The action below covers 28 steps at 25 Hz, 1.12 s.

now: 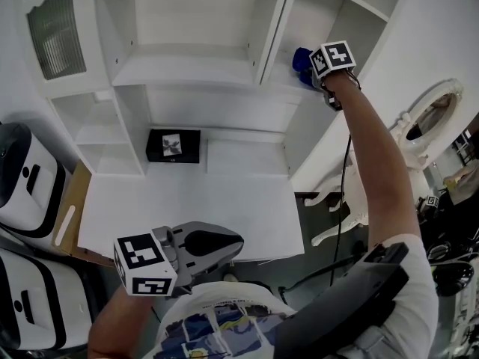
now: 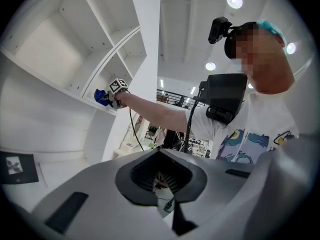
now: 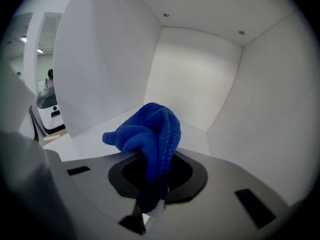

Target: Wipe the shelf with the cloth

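The blue cloth [image 3: 150, 134] is bunched up, and my right gripper [image 3: 151, 206] is shut on its lower part. It sits over the white shelf floor [image 3: 197, 139] of the upper right compartment, near the front; whether the cloth touches the shelf I cannot tell. From the head view the cloth [image 1: 301, 64] shows just left of the right gripper's marker cube [image 1: 333, 58], at the edge of that shelf [image 1: 284, 88]. My left gripper [image 1: 230, 244] is held low near the person's chest, shut with nothing in it, far from the shelf. The left gripper view [image 2: 165, 201] also catches the cloth [image 2: 101, 97].
A black picture card [image 1: 174, 145] leans at the back of the white desktop [image 1: 224, 208]. Open cubbies [image 1: 97, 137] and a glass-door cabinet [image 1: 52, 28] stand at left. White machines [image 1: 22, 178] and cardboard [image 1: 71, 208] crowd the left; an ornate white chair [image 1: 430, 118] is at right.
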### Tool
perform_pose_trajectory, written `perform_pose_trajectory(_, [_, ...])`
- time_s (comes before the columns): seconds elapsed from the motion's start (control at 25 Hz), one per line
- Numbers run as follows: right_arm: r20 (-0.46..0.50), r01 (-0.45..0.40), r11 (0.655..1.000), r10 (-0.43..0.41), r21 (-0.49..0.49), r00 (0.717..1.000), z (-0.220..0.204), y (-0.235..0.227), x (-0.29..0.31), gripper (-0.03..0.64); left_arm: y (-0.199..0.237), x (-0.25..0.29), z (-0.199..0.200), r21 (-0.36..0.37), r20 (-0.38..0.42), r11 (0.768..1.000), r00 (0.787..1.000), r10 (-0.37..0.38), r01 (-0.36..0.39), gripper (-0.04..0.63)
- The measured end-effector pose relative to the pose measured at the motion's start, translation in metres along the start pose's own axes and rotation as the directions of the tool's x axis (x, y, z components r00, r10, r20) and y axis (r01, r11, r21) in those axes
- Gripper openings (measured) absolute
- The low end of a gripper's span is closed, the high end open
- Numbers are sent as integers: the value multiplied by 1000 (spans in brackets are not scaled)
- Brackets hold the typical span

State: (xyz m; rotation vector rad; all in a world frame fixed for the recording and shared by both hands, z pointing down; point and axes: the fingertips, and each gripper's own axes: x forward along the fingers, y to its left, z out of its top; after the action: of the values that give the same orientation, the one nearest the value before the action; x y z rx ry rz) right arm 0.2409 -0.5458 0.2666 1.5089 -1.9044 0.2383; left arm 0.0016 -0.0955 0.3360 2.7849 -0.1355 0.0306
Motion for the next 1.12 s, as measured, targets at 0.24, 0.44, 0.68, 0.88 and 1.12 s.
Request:
perform_pose_trajectory(0.24, [-39,143,986,-147,-90,988,-12,-26,-8,67,-1,-1,0,2,2,1000,1000,-18,18,12])
perform_pose_trajectory(0.44, [21,143,987,-141,-78,990,-1,-18,-20,67,-3,-6,-1,0,4,1000,1000,-20,20,12])
perform_pose_trajectory(0.68, [125,-39,999,38,5,991,28,42,-37,67,-8,-16,-5,0,12,1000,1000,-24,24,12])
perform_pose_trajectory(0.88, [154,-200,977,187,76,970,35,94,-42,67,-13,-30,-9,-1,18,1000,1000,-19,19,12])
perform_pose_trajectory(1.12, [165,-276,943,247,188,955,24,113,-35,67,-18,-46,-17,-14,21,1000,1000,-10,10,12])
